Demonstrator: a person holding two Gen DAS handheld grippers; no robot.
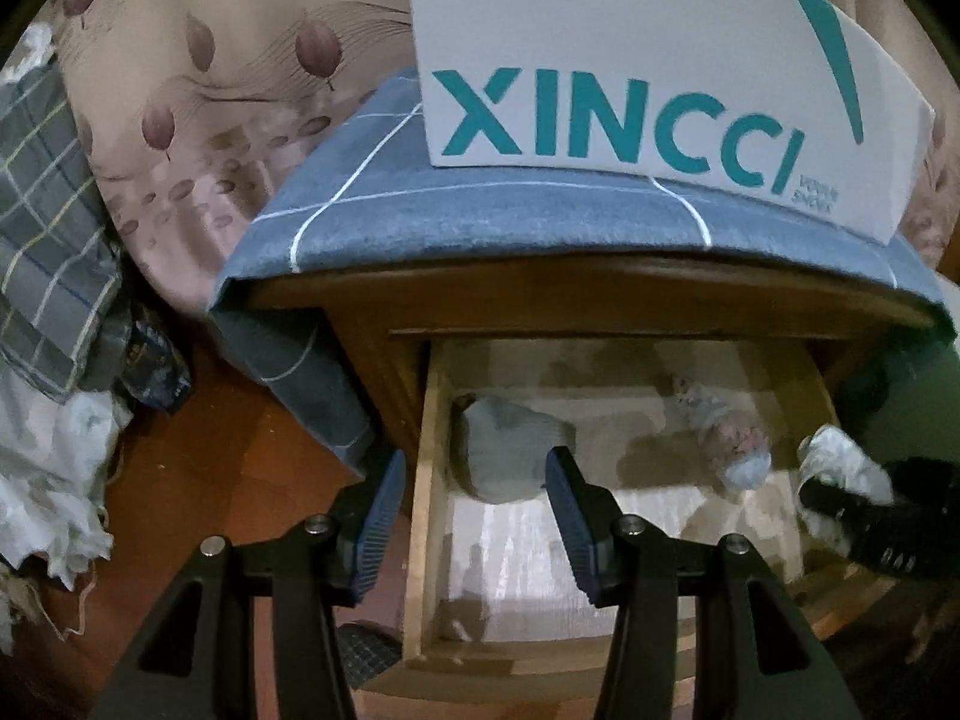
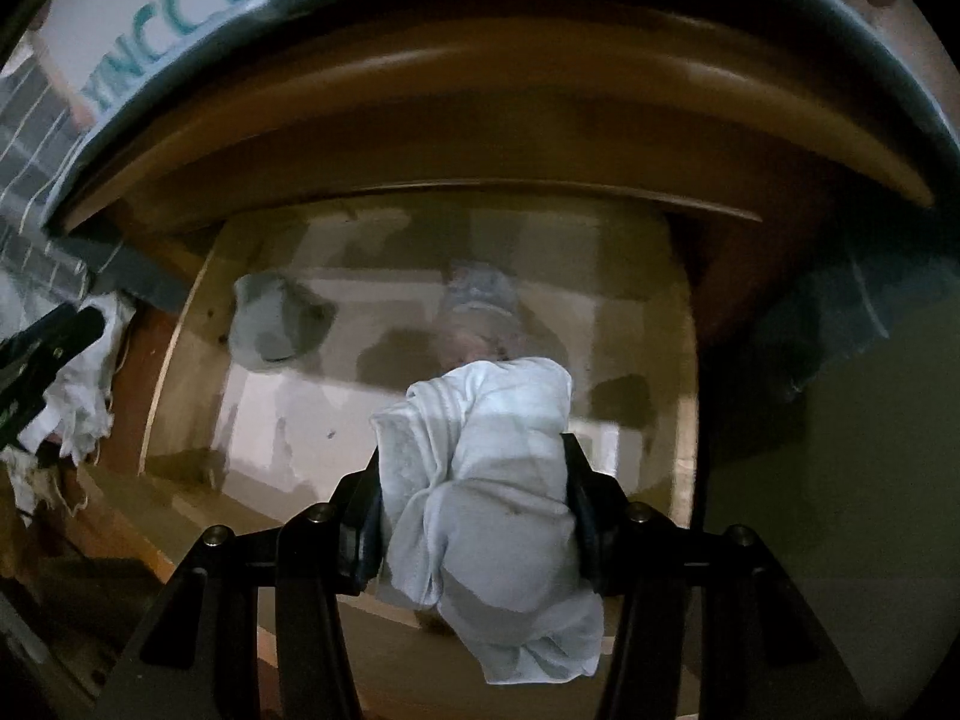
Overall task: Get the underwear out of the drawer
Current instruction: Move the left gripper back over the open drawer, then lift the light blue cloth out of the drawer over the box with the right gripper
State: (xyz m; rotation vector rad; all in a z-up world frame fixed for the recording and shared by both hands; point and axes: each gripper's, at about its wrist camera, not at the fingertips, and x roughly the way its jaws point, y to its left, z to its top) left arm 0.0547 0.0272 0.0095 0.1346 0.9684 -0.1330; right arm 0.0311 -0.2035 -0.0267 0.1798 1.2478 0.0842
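Taking the open wooden drawer (image 1: 429, 480) as the landmark: well off to its left, crumpled white cloth (image 1: 54, 480) and a grey checked quilt (image 1: 48, 228) lie by the floor. The left gripper (image 1: 474, 516) hangs over the drawer's left wall, its blue pads apart with nothing between them, one finger outside the wall and one inside, probably lined up for the grey folded garment (image 1: 510, 450) lying in the drawer's left rear. Right of that, further along the bottom, sits a rolled patterned piece (image 1: 729, 438). Above the drawer a white XINCCI box (image 1: 630, 60) rests on a blue checked cloth (image 1: 480, 216) covering the cabinet top. At the drawer's right side the right gripper (image 2: 474, 516) is clamped around a white bundle of underwear (image 2: 486, 480), held clear above the drawer bottom, presumably so it can be lifted out. Only the right wrist view shows both pads pressing that bundle's flanks; the left wrist view catches just its edge, but alone reveals the box lettering and the floor clutter.
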